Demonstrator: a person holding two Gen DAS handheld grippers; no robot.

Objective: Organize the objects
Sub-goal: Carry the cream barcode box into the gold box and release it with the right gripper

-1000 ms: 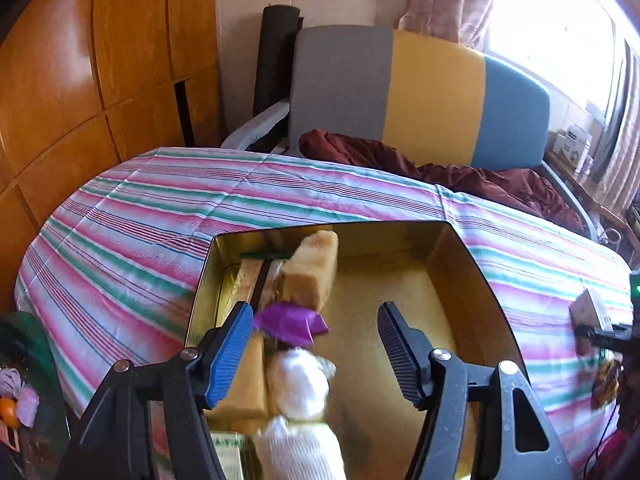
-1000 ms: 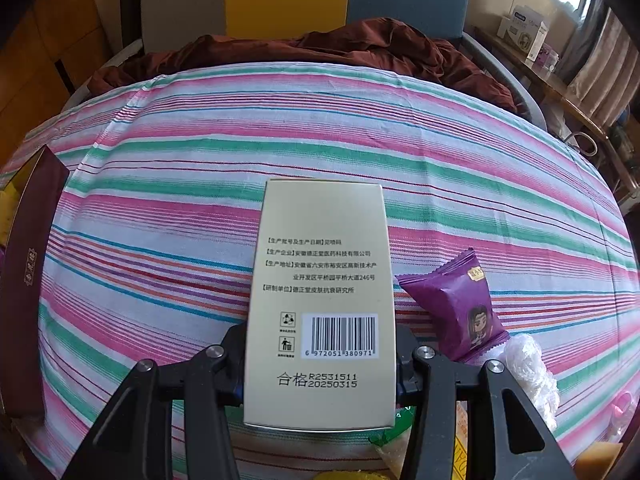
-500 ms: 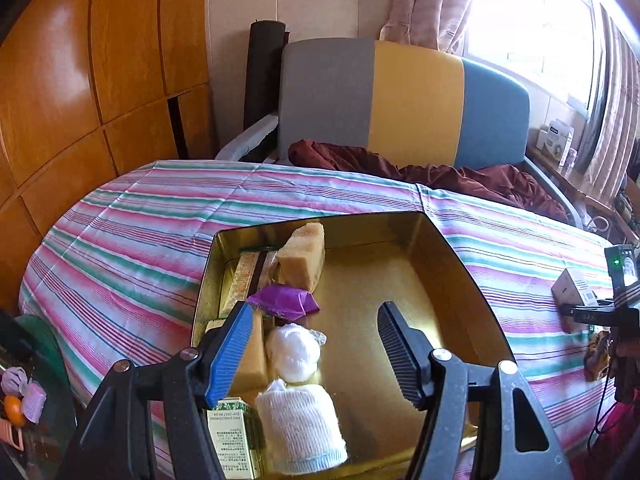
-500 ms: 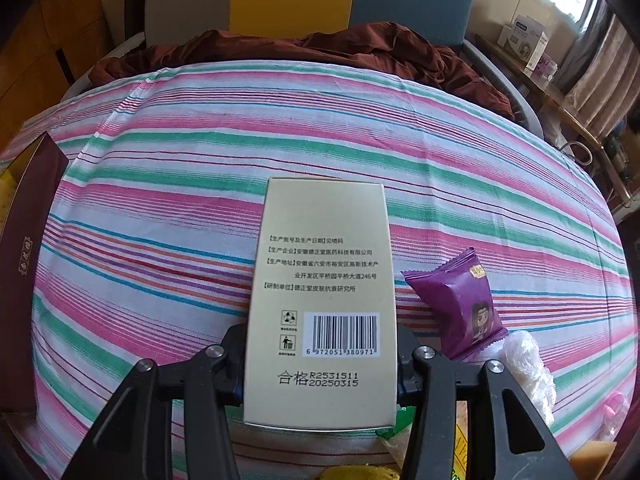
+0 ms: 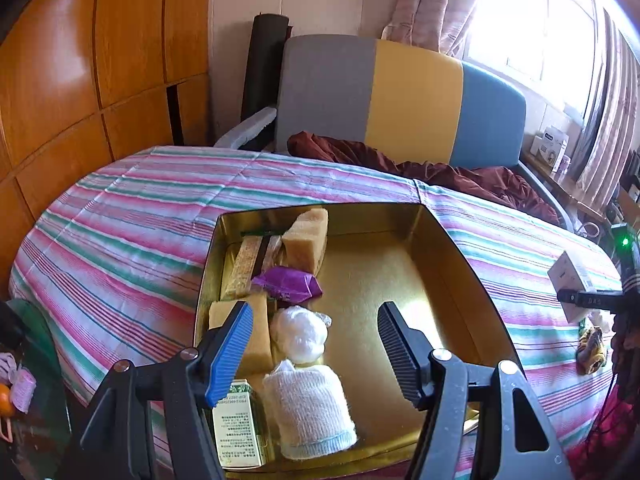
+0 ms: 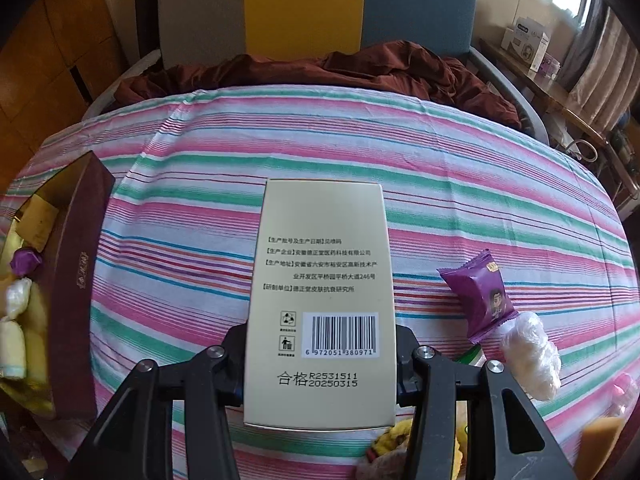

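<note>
A gold-lined box (image 5: 452, 264) lies on the striped table. It holds a sponge (image 5: 306, 236), a purple packet (image 5: 288, 284), a white wrapped ball (image 5: 302, 334), a white gauze roll (image 5: 308, 412) and a small green carton (image 5: 236, 428) along its left side. My left gripper (image 5: 316, 344) is open and empty above the box's near end. My right gripper (image 6: 320, 364) is shut on a cream carton (image 6: 320, 304) with a barcode, held above the cloth. The carton also shows in the left wrist view (image 5: 570, 280). The box's dark red outer wall (image 6: 76, 292) is at left.
On the cloth right of the carton lie a purple snack packet (image 6: 484, 296), a white plastic-wrapped ball (image 6: 532, 356) and a sponge piece (image 6: 600, 440). A chair (image 5: 400, 100) with a maroon cloth (image 6: 320, 72) stands behind the table. Wooden panels (image 5: 80, 72) stand at left.
My left gripper has pulled back and up from the box, so more of its near end shows. My right gripper has lifted slightly with the carton.
</note>
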